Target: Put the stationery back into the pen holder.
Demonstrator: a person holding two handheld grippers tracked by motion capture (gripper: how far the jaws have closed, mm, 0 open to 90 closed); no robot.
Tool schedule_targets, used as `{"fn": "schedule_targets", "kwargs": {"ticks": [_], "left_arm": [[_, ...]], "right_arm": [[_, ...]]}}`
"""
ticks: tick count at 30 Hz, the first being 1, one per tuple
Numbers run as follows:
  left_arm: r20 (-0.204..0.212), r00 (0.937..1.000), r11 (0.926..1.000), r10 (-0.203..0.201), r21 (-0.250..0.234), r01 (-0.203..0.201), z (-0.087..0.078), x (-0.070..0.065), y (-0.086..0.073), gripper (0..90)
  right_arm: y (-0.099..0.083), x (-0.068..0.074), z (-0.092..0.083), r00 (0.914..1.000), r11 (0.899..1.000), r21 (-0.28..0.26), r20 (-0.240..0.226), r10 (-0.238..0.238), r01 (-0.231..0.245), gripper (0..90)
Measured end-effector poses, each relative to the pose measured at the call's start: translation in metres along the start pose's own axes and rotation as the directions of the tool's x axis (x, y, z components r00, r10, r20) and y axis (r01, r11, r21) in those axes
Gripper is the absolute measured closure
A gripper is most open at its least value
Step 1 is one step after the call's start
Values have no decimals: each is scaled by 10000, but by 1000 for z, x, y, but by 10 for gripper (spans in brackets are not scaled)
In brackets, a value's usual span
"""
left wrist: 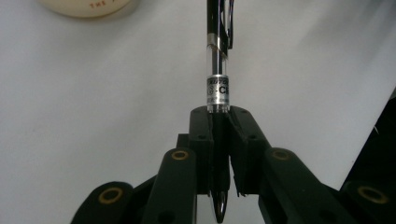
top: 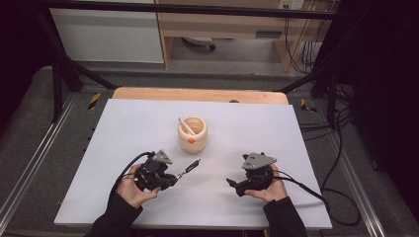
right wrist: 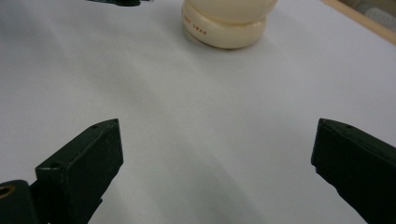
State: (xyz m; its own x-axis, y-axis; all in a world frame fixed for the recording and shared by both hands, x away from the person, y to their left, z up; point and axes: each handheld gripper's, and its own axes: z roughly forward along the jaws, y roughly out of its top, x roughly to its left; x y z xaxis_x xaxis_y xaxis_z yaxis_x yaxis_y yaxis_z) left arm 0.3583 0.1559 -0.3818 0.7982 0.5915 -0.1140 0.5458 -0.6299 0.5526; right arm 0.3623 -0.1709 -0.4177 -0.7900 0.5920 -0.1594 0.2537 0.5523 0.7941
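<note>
Left of the cream cup (top: 192, 134), the left gripper (top: 174, 178) has its fingers (left wrist: 203, 140) clamped on a pen (left wrist: 218, 70) pointing toward the cup; gripped near its tip, it could swivel and probably miss the rim. Right of the cup, the right gripper (top: 232, 183) hovers, fingers (right wrist: 88, 158) apart and empty.

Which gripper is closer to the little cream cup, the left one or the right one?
Left. The left gripper, holding a pen that points toward the cream cup, sits just below-left of it. The right gripper is farther off, below-right, with open jaws.
</note>
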Motion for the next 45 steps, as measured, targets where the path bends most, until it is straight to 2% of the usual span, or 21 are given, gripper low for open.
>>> {"fn": "schedule_targets", "kwargs": {"ticks": [2,4,7,12,15,18,22,24,27,29,31,35,36,37,39,42,45], "left_arm": [[86,9998,9999,157,31,-157,0,-1,4,795],[115,9995,9995,295,67,-296,0,-3,7,796],[177,9989,9990,424,140,-427,0,-4,13,795],[221,9976,9974,651,284,-657,2,-6,20,795],[272,9970,9968,723,335,-732,2,-6,24,796],[298,9963,9959,812,384,-823,3,-7,28,796],[331,9954,9951,895,400,-908,3,-8,33,796],[329,9949,9944,954,415,-968,4,-10,36,796],[334,9939,9930,1053,501,-1069,5,-12,39,796],[334,9939,9927,1056,559,-1073,6,-13,42,796],[340,9939,9925,1050,594,-1069,7,-13,44,795],[378,9937,9922,1056,631,-1078,10,-15,50,795],[355,9934,9916,1087,666,-1109,11,-15,52,796],[353,9933,9913,1103,677,-1125,11,-16,53,795],[348,9927,9905,1154,706,-1176,13,-17,56,795],[378,9919,9895,1215,741,-1240,14,-19,60,795],[368,9917,9893,1232,743,-1256,14,-20,63,795]], "right_arm": [[4,5,2,9984,9984,-95,158,-549,551,37],[8,9,3,9959,9961,-109,222,-874,877,37],[14,14,6,9884,9889,2,319,-1483,1484,37],[25,21,10,9654,9665,288,476,-2563,2552,42],[30,25,12,9460,9475,390,559,-3193,3174,46],[34,28,15,9237,9252,508,588,-3787,3761,50],[39,33,18,8861,8881,606,646,-4590,4556,66],[42,34,19,8709,8731,606,651,-4871,4838,72],[44,37,20,8373,8407,583,757,-5414,5383,83],[45,39,20,8187,8225,481,789,-5688,5668,94],[46,40,21,7920,7961,467,816,-6050,6033,106],[47,42,22,7515,7567,601,898,-6536,6510,125],[47,42,23,7440,7496,578,937,-6616,6593,128],[47,42,23,7311,7368,605,936,-6759,6734,133],[48,43,24,7224,7284,572,963,-6847,6827,137],[48,44,24,6973,7042,545,1046,-7091,7079,146],[48,45,24,6848,6922,438,1131,-7199,7204,155]]}}
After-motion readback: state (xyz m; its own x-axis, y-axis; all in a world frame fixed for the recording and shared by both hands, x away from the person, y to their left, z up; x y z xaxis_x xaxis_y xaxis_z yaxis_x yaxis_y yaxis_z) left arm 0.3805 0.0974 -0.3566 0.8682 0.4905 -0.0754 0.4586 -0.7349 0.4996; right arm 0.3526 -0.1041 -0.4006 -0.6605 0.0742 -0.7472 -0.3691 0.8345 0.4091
